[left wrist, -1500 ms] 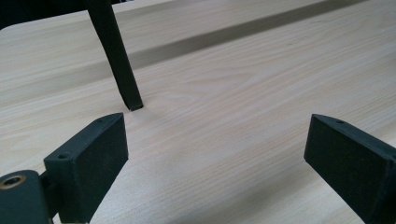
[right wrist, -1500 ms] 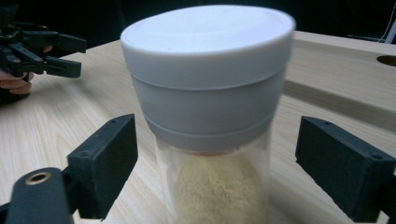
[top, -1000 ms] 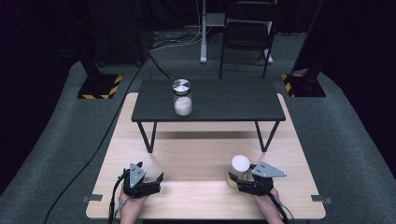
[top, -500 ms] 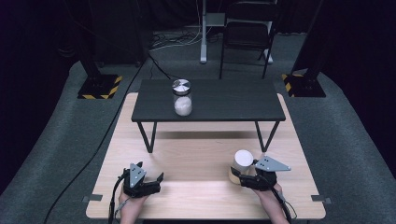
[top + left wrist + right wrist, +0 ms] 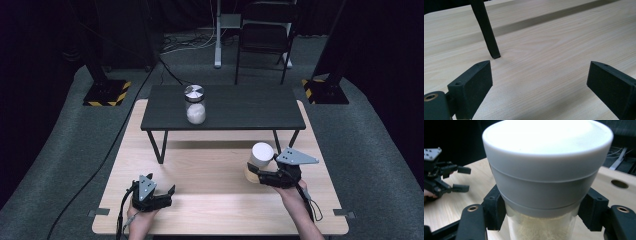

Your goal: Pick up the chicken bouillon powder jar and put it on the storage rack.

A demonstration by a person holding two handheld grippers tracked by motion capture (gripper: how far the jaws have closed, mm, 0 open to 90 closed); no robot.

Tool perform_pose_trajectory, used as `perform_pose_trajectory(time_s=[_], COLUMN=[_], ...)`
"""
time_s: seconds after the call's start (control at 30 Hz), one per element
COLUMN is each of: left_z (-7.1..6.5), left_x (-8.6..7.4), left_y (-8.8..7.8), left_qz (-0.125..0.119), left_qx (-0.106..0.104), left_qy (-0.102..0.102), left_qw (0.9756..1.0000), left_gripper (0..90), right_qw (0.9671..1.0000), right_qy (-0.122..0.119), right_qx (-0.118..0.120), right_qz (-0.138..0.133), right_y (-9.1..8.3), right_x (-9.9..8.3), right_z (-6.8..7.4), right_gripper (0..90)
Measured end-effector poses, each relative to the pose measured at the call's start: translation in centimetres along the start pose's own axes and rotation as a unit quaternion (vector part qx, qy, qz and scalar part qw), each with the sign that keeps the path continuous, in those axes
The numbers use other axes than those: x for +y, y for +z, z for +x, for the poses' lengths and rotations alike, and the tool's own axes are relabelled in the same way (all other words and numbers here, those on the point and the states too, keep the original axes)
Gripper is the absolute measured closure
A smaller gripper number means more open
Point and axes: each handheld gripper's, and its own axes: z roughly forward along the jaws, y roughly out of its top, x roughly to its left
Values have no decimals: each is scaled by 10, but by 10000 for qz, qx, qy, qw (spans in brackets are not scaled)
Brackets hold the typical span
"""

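While clamped in the right tool (image 5: 541,212), the white-lidded clear jar (image 5: 546,170) is cut off below; the left tool (image 5: 544,85) is held released.

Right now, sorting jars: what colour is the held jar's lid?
White lid; clearest in the right gripper view.

Wood table (image 5: 210,172) w/ black bench (image 5: 225,107) on it.
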Motion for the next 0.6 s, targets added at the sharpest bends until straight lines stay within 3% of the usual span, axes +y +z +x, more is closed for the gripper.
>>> perform_pose_trajectory(time_s=[0.27,0.37,0.6], left_z=[0,0,0], left_x=[0,1,1], left_y=[0,0,1], left_qz=[5,26,28], left_qx=[-14,-16,-18], left_qy=[8,6,25], left_qw=[10000,10000,10000], left_gripper=[59,59,59], right_qw=[9998,9998,9996], right_qy=[-152,-99,-113], right_qx=[51,60,-112], right_qz=[-125,-132,-248], right_y=[0,2,7], right_x=[32,44,67], right_z=[-2,-5,-4], right_gripper=[318,319,319])
